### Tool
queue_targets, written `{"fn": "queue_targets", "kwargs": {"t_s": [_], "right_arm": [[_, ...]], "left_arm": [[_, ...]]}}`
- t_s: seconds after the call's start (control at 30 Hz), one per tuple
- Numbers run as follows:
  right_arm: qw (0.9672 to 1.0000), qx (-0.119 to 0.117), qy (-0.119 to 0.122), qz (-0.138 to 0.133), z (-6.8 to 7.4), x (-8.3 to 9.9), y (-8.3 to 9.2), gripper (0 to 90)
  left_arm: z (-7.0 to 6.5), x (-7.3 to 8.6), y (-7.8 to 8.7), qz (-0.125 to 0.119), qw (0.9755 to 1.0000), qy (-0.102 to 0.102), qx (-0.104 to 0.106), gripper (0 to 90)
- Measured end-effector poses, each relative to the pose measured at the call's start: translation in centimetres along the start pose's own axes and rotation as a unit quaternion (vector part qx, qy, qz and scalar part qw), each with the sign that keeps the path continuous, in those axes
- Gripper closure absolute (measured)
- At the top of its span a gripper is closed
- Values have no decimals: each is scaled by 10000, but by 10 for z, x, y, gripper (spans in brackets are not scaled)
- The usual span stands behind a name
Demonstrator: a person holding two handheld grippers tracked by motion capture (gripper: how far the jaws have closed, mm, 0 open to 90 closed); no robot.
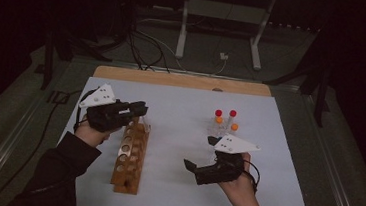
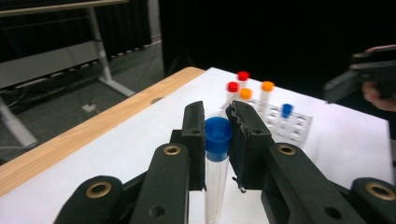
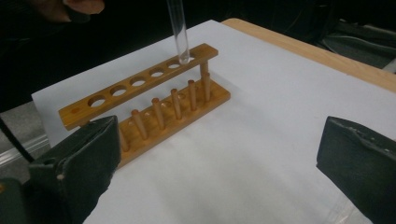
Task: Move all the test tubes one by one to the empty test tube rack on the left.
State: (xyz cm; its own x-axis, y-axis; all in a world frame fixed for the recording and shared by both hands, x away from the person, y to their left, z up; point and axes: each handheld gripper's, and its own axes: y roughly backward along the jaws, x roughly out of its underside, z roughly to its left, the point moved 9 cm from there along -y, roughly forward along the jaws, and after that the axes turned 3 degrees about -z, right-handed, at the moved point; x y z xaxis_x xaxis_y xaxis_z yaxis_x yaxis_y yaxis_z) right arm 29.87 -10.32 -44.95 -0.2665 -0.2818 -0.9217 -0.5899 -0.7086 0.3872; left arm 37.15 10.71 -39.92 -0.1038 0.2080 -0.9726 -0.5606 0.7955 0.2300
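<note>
Nearest the person, the right gripper (image 1: 200, 171) hangs low over the white worktop (image 1: 174, 182) with its jaws spread wide and nothing between them. A bit further out, the left gripper (image 1: 137, 110) has its jaws pinching a clear tube with a blue cap (image 2: 217, 132), right at the cap. The tube hangs upright with its bottom tip just at the end hole of the wooden rack (image 3: 140, 88).

What could go wrong, I reckon: the grip is high on the tube, so the tip could swing, catch the hole's rim and tip the rack, or slip loose.

The right gripper view shows the tube's tip (image 3: 183, 56) meeting the hole; the left gripper view gives the pinch on the cap instead. Farthest out is the clear rack (image 2: 289, 126) with red- and orange-capped tubes (image 1: 225, 117), plus a short blue-capped one (image 2: 286, 111).
</note>
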Motion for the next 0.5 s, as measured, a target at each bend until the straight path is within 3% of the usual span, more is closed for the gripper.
{"fn": "queue_targets", "kwargs": {"t_s": [0.27,0.5], "right_arm": [[10000,30,39,-33,-1,-1,2,0],[10000,28,42,-19,-2,-1,3,0]], "left_arm": [[24,6,9,82,9991,-62,-410,780],[47,15,15,163,9974,54,-702,780]]}}
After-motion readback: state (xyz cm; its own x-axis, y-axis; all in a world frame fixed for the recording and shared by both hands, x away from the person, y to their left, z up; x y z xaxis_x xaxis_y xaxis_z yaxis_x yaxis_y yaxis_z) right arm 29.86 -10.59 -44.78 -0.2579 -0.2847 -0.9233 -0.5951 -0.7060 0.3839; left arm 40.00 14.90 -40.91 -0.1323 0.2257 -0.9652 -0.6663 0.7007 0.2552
